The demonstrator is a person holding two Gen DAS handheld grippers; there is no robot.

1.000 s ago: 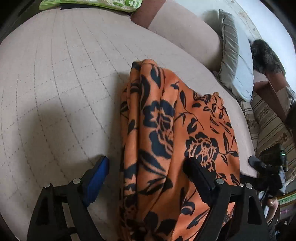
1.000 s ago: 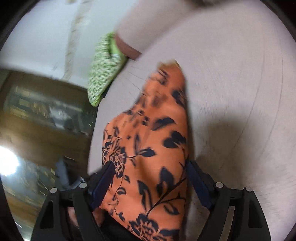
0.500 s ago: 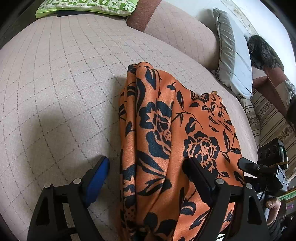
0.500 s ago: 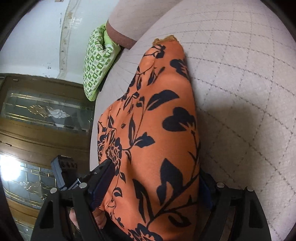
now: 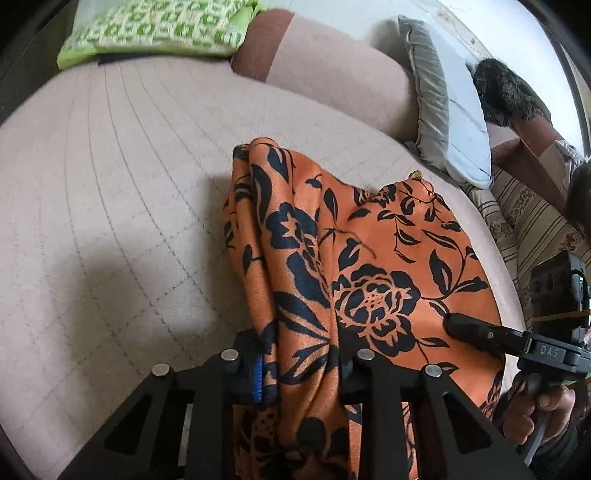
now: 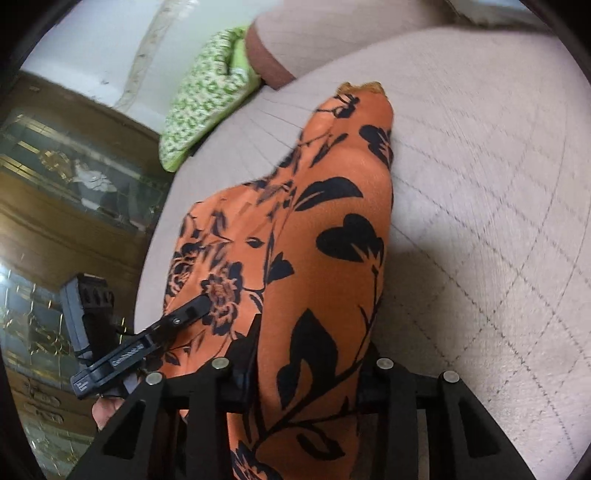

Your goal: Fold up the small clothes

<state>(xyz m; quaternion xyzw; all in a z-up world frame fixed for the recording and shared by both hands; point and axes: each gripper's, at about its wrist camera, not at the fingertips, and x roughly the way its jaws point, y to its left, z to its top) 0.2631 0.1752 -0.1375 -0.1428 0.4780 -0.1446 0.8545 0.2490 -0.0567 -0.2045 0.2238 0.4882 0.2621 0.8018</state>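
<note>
An orange garment with a black flower print (image 5: 354, 266) lies bunched lengthwise on the beige quilted sofa seat (image 5: 110, 221). My left gripper (image 5: 301, 363) is shut on the garment's near left edge, cloth pinched between the jaws. In the right wrist view the same garment (image 6: 332, 240) runs away from me, and my right gripper (image 6: 306, 365) is shut on its near right edge. Each gripper shows in the other's view: the right one in the left wrist view (image 5: 480, 332) and the left one in the right wrist view (image 6: 177, 317). The cloth's underside is hidden.
A green patterned cushion (image 5: 159, 33) lies at the sofa's far end, also in the right wrist view (image 6: 207, 99). A grey pillow (image 5: 447, 110) and a dark furry thing (image 5: 506, 92) sit against the backrest. A wooden glass-paned door (image 6: 55, 221) stands beyond the seat edge.
Both grippers were open around the garment's near edge; both have now closed on it. The cloth is pulled a little tighter between them.
</note>
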